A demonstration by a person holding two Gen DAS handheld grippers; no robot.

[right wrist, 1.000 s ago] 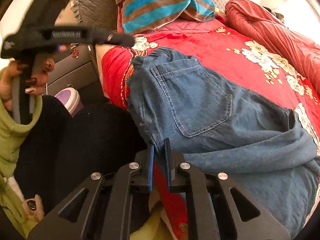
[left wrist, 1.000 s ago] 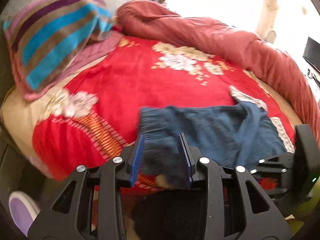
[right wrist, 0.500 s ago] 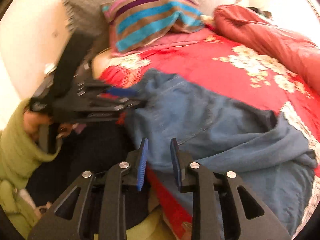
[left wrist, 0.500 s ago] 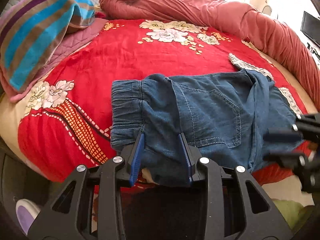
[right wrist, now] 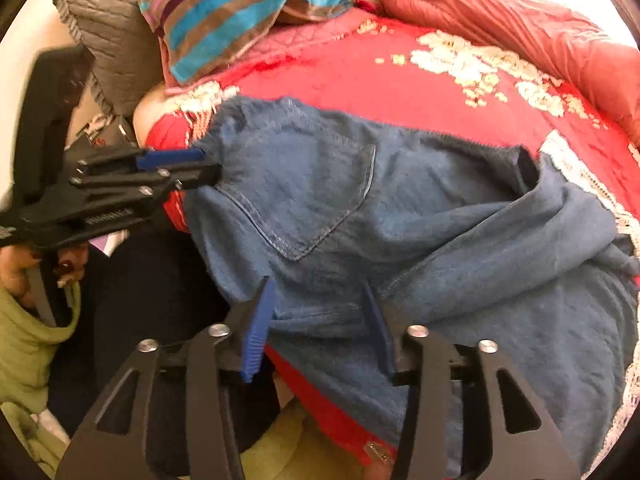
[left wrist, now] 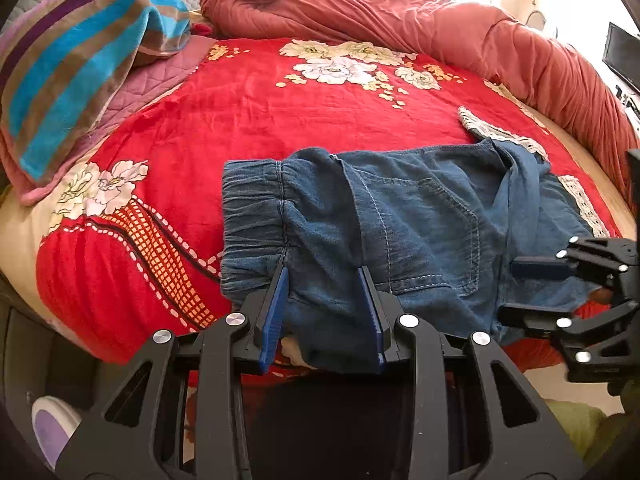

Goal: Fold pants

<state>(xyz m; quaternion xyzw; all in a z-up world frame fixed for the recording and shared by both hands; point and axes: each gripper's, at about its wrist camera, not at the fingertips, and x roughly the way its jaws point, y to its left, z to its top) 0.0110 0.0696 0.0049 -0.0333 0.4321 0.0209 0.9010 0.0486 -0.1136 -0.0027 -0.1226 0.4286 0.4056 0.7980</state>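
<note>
Blue denim pants (left wrist: 400,232) lie on the red floral bedspread (left wrist: 260,112) near the bed's front edge, elastic waistband to the left and a back pocket facing up. They also show in the right wrist view (right wrist: 360,216), with the legs bunched to the right. My left gripper (left wrist: 324,280) is open, its jaws straddling the cloth just below the waistband. My right gripper (right wrist: 316,296) is open over the lower edge of the pants. Each gripper shows in the other's view, the right one (left wrist: 532,284) and the left one (right wrist: 188,164).
A striped blanket (left wrist: 72,60) on a pillow lies at the left of the bed. A rolled red quilt (left wrist: 440,20) runs along the far side. The person's dark legs and green sleeve (right wrist: 24,344) are at the bed's front edge.
The pants were spread flat on the bed. My right gripper let go of the fabric edge and opened wide. My left gripper stayed open over the waistband area.
</note>
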